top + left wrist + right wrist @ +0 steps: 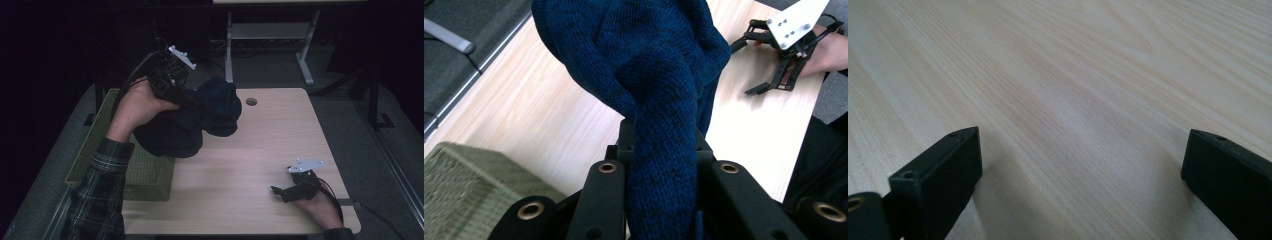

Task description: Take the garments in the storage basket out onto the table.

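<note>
The left gripper [192,102] is clamped on a dark blue knitted sweater [200,122], its jaws pinching a thick fold of the knit. The left gripper view shows that fold running up between the two black jaws, with the rest of the sweater [634,55] hanging ahead of them. The garment is lifted, bunched and drooping below and in front of the gripper, over the near edge of the green woven basket [145,175] and the left part of the wooden table [260,165].

The right gripper [282,192] rests low on the table, well apart from the sweater, its jaws spread wide with only bare wood between them.

The step in hand looks like carrying the sweater between the basket and the tabletop; which way it is headed cannot be told. If it is being laid out, the next move calls for lowering it onto the open wood ahead of the left gripper and bringing the right gripper across to take a second edge, so the bunched knit can be spread flat.
</note>
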### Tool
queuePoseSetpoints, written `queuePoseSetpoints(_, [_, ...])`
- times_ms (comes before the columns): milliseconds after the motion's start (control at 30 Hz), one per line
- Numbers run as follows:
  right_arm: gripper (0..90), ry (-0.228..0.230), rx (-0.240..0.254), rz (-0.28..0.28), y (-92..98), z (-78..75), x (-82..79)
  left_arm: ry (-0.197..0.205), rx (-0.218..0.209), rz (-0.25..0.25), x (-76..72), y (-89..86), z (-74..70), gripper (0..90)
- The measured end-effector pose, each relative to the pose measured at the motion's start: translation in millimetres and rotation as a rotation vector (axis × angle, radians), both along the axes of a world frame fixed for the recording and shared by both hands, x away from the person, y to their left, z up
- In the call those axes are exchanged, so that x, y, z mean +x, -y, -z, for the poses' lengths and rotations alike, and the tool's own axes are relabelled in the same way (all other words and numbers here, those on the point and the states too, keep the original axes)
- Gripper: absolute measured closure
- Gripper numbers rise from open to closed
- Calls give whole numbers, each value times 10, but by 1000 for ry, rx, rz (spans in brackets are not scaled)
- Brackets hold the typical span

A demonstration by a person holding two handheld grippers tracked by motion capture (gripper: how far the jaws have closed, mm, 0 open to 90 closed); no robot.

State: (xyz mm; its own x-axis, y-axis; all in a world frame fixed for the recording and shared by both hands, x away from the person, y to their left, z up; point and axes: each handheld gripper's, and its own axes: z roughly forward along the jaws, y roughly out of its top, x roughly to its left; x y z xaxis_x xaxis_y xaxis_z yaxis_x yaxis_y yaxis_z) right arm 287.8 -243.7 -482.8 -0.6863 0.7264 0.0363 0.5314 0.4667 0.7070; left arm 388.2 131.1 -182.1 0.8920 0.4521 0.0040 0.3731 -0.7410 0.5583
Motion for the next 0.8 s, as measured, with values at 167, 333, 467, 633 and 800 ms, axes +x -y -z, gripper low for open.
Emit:
queuePoseSetpoints(167, [25, 0, 0, 0, 0, 0, 1, -12, -4, 19, -1, 166, 53, 762])
queuePoseSetpoints(333, [24, 0, 0, 0, 1, 0, 1, -22, 0, 54, -3, 346, 130, 762])
queuePoseSetpoints(467, [24, 0, -1, 1, 1, 0, 0, -28, -2, 67, -17, 478, 192, 762])
queuePoseSetpoints(633, [24, 1, 0, 0, 0, 0, 3, -40, -3, 75, -28, 635, 297, 762])
queuePoseSetpoints(800, [25, 1, 0, 0, 0, 0, 3, -51, -11, 73, -55, 836, 446, 762])
